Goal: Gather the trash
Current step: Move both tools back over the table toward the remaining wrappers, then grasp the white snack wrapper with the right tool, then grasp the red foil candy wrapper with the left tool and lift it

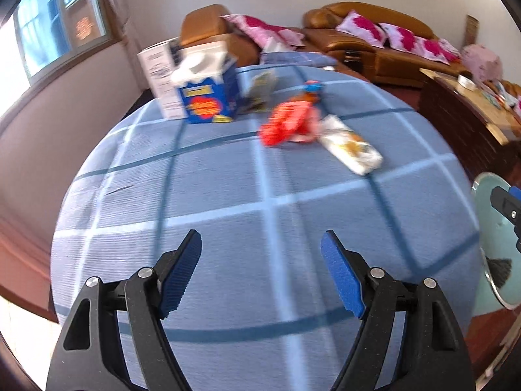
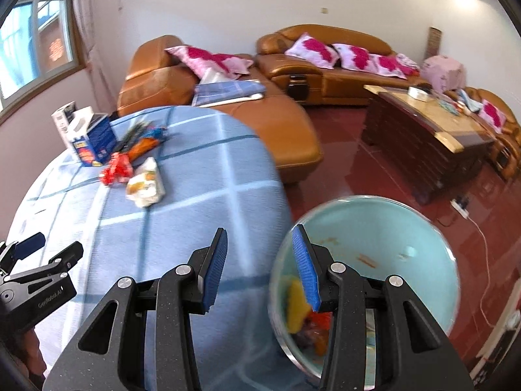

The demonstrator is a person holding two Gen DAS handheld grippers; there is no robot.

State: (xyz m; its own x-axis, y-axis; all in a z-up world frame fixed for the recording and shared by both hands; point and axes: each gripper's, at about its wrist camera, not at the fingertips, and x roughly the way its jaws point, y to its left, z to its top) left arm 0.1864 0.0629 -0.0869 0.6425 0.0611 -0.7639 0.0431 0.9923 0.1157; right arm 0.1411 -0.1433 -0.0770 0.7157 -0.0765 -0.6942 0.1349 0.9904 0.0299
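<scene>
Three bits of trash lie together on the bench (image 1: 228, 228), toward the upper middle of the left wrist view: a crumpled red wrapper (image 1: 288, 123), a white wrapper (image 1: 350, 145) with an orange print touching its right side, and an orange-and-blue wrapper (image 1: 309, 93) just behind them. All are blurred, so no lettering can be read. To their left stands a blue carton (image 1: 210, 96) with its white top flaps open, and a white box (image 1: 159, 78) stands against its far side.

The bench is covered by a light blue cloth crossed with pale and dark stripes. Off its right edge, in the lower right of the right wrist view, sits a pale green bin (image 2: 390, 234) with yellow and red scraps at the bottom.

The left gripper (image 1: 261, 244) hangs over bare cloth with its jaws wide apart and nothing between them. The right gripper (image 2: 260, 244) straddles the bench edge and the bin rim, jaws partly apart, also empty.

Behind are tan leather sofas (image 2: 325, 75) with pink cushions, a dark wooden coffee table (image 2: 423, 137), a red floor and a window (image 1: 58, 26) at upper left.
</scene>
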